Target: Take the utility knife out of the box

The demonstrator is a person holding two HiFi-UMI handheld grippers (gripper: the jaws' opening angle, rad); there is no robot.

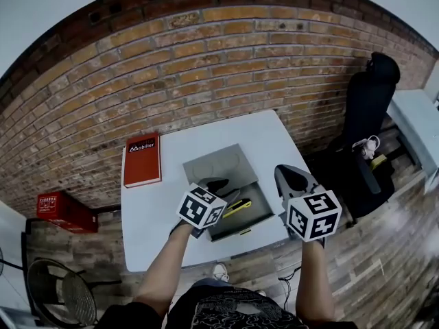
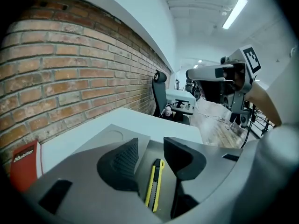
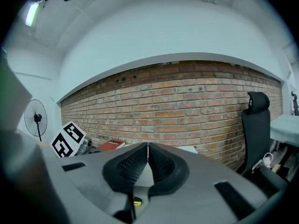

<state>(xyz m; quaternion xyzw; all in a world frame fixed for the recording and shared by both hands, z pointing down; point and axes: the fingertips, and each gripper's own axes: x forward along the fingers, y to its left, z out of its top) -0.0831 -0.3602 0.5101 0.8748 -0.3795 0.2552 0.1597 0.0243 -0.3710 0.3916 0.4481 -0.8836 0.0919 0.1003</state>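
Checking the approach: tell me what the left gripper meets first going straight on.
Probably the utility knife lying in the box, straight ahead of the left gripper, whose jaws stand open.

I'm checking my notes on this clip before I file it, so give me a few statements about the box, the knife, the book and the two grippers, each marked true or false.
1. The yellow utility knife lies inside the open grey box. True.
2. The left gripper is clamped on the knife. False: its jaws stand apart above the knife, which shows between them, untouched.
3. The right gripper has its jaws together with nothing held. True.
4. The red book lies inside the box. False: it lies on the white table, apart from the box, on the left gripper's side.
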